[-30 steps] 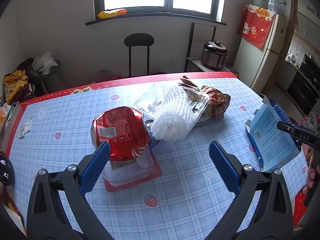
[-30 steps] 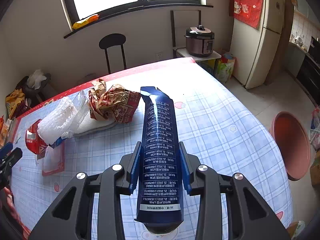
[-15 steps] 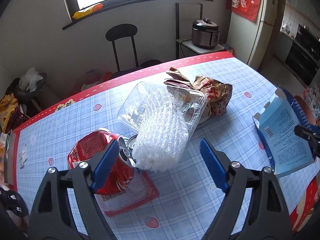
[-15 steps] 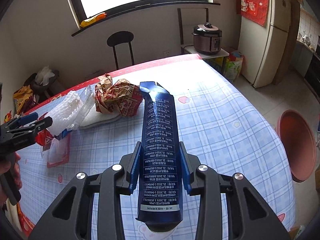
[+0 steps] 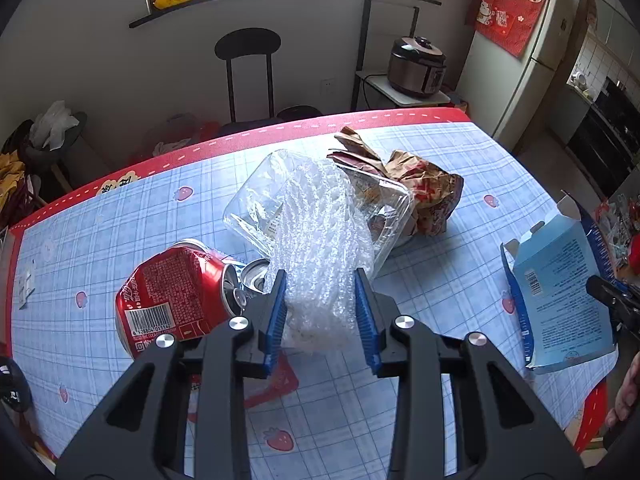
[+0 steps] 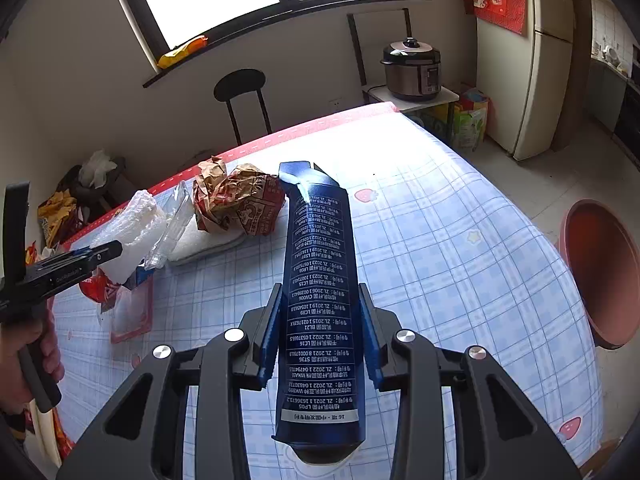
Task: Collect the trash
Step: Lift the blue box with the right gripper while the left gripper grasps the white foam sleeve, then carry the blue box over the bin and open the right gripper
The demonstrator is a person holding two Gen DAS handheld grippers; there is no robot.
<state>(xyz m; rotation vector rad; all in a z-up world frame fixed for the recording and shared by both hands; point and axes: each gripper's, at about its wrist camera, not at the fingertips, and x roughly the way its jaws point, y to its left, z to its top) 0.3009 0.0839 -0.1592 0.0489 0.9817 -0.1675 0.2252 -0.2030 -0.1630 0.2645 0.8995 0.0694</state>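
2 grippers clamp 1 bubble wrap (image 5: 320, 248), 1 box (image 6: 320, 280).

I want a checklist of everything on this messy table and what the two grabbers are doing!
Surface: checked tablecloth with strawberries.
Job's things: bubble wrap, clear plastic tray, crushed red can, crumpled paper bag, blue box.
Clutter: red-edged wrapper lying flat.
Grippers: left gripper closed around the bubble wrap; right gripper clamps the blue box.
Cables: nothing seen.
Surroundings: chair, rice cooker, fridge, red basin.
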